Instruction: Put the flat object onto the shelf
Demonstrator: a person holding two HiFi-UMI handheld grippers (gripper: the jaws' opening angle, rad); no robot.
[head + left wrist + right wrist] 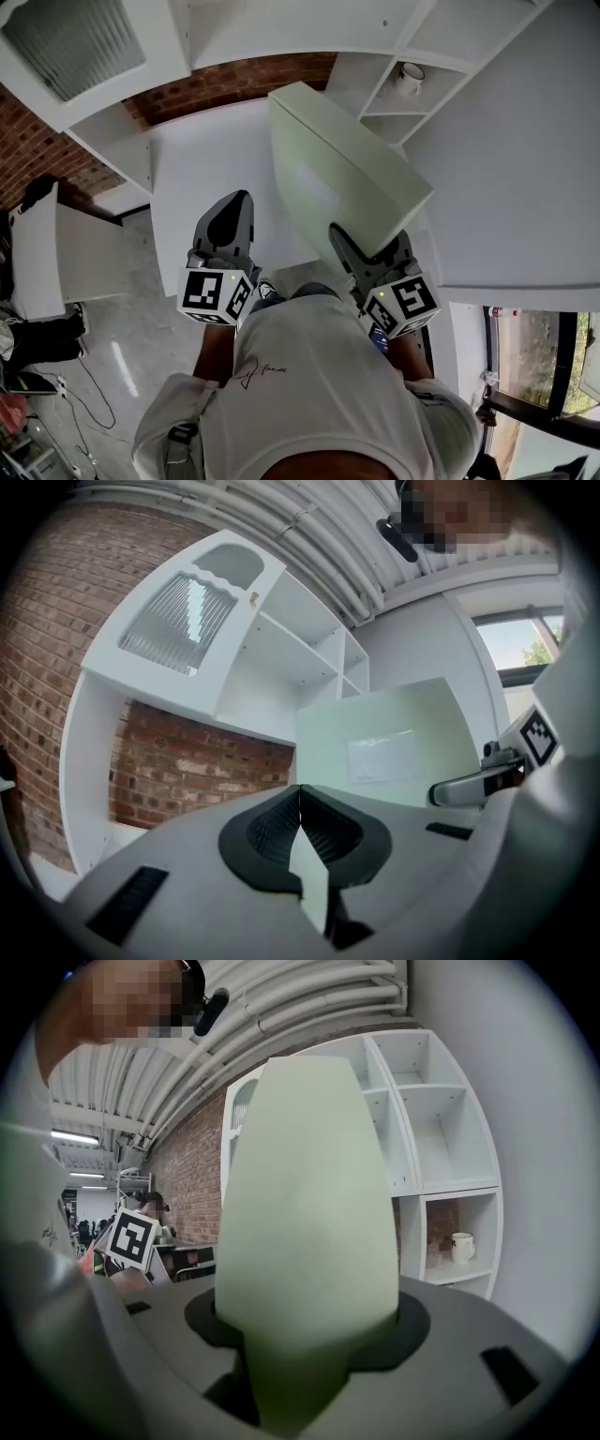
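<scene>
While your right gripper clamps the lower edge of the pale green panel, your left gripper sits beside it, jaws together, empty.

A red brick wall stands at twelve o'clock behind white shelving. A pale glossy floor spreads at eight o'clock, and there is a window at four o'clock.

Two grippers get counted here, the left gripper and the right gripper. Only one flat board is spotted, plus one mug in one shelf unit.
</scene>
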